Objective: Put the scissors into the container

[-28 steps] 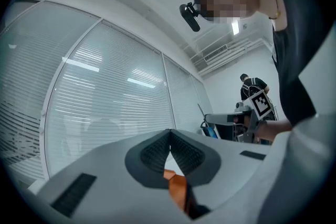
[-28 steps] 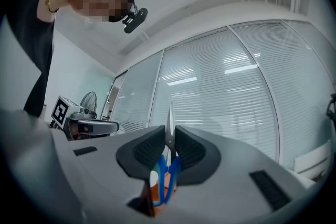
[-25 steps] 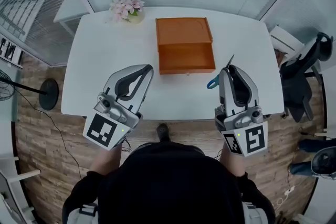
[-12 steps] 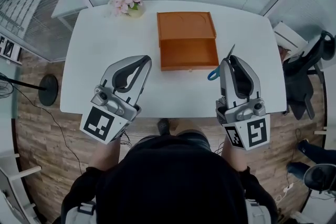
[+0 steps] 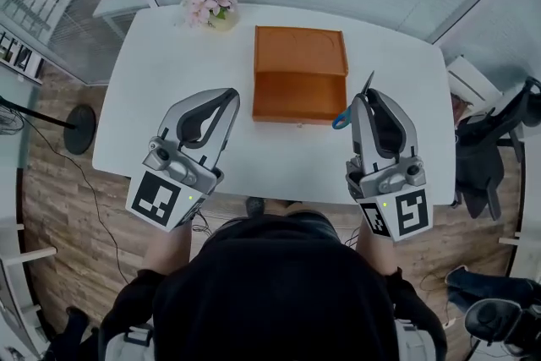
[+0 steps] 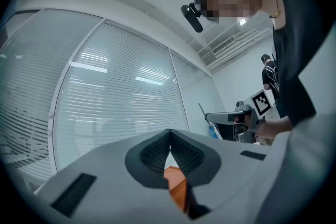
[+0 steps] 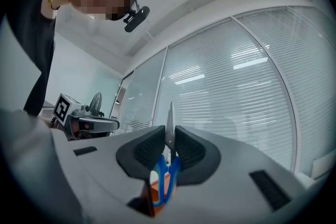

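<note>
An orange open-topped container stands mid-table, its lid part lying behind it. My right gripper is shut on the scissors: the blue handles hang to the left below the jaws and the blade tip points up and away. It hovers just right of the container's front right corner. In the right gripper view the steel blade stands up between the pads of my right gripper. My left gripper is shut and empty, left of the container; its pads meet at the tips, with the container below.
A white table carries a pot of pink flowers at its far left corner. A dark chair stands to the right, and a fan base sits on the wooden floor at left. Blinds run behind the table.
Both grippers have moved forward over the table toward the container. The right one still grips the scissors and now sits beside the container's front right corner.
</note>
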`<state>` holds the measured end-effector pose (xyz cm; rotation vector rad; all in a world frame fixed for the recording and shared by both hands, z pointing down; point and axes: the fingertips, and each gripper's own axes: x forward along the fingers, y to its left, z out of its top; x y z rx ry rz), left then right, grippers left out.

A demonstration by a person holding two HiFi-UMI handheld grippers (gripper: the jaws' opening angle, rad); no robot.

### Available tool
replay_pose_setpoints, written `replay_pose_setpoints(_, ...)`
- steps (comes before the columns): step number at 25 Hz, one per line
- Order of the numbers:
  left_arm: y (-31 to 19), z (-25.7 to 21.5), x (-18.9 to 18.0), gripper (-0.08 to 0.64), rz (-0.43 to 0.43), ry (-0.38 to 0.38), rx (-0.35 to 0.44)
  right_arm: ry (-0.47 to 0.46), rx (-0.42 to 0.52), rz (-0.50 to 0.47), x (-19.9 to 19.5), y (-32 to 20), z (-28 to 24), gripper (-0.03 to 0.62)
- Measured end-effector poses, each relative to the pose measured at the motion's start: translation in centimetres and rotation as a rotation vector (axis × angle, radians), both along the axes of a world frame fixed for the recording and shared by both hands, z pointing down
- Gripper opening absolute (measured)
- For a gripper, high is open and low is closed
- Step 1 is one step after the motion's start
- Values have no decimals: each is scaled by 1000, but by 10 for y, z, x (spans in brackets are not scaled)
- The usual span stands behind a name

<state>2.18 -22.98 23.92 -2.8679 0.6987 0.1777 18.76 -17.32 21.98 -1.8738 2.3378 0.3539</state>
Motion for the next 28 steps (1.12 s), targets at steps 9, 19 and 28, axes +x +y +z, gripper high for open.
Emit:
replay_pose_setpoints(9, -7, -13, 14, 14, -78, 34, 7, 10, 3, -100, 17, -27, -4, 64)
replay_pose_setpoints(19, -12, -4, 18, 14, -163, 15, -24, 20, -26, -155, 29, -47, 9, 64)
replay_pose_setpoints(28, -14, 2, 18, 13, -205, 19, -40, 70, -51, -198, 31, -63, 18, 64)
